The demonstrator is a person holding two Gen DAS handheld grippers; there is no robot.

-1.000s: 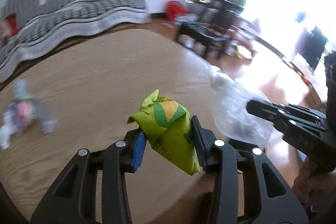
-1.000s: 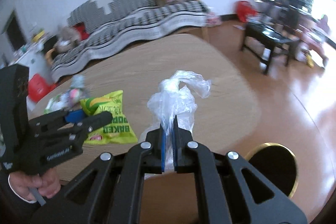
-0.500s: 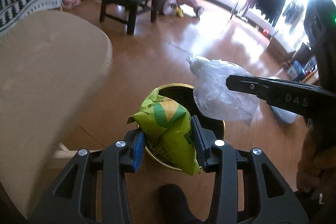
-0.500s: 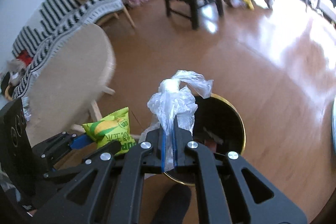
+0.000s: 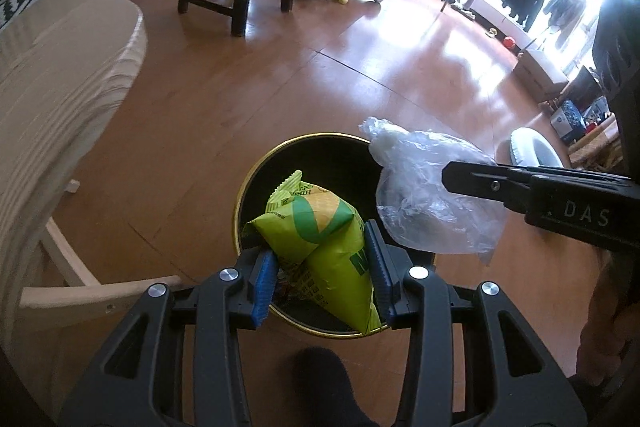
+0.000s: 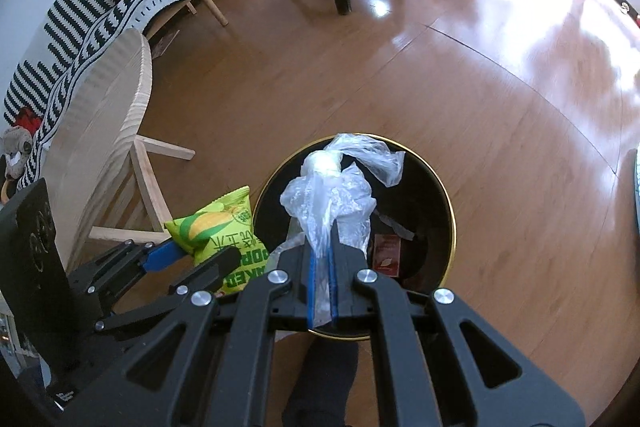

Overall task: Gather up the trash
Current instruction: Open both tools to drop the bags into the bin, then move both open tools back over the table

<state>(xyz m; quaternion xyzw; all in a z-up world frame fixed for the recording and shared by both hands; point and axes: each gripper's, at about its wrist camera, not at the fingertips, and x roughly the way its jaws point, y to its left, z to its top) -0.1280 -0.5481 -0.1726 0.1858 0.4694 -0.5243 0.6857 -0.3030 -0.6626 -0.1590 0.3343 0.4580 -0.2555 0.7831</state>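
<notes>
- Both pieces of trash are at the drop-off step: the person holds them above the open, gold-rimmed black bin (image 5: 256, 187) that stands on the wooden floor (image 5: 240, 75), just off the rounded edge of the pale wooden bench (image 5: 60, 67).
- The left hand-held gripper (image 5: 324, 267) is clenched on the green-yellow snack bag (image 5: 320, 227), its blue pads pressing the bag's two sides; in the left wrist view the bag hangs over the bin's near rim, mostly above the opening.
- The right hand-held gripper (image 6: 322, 279) is pinched tight on the crumpled clear plastic bag (image 6: 336, 195), which sticks up between the pads and sits over the middle of the bin in the right wrist view.
- Some scraps already lie at the bottom of the bin, among them a small red-brown packet (image 6: 386, 251).
- My reading: the next move calls only for letting go. The plastic bag should fall cleanly. The snack bag is nearer the rim, so a slight shift toward the bin's centre before opening would be safer, else it may catch the edge and tip onto the floor.
- Compared with a second ago, both hands have left the bench top, where they were holding the same two items, and have swung out and down to the bin; the grips look unchanged.
</notes>
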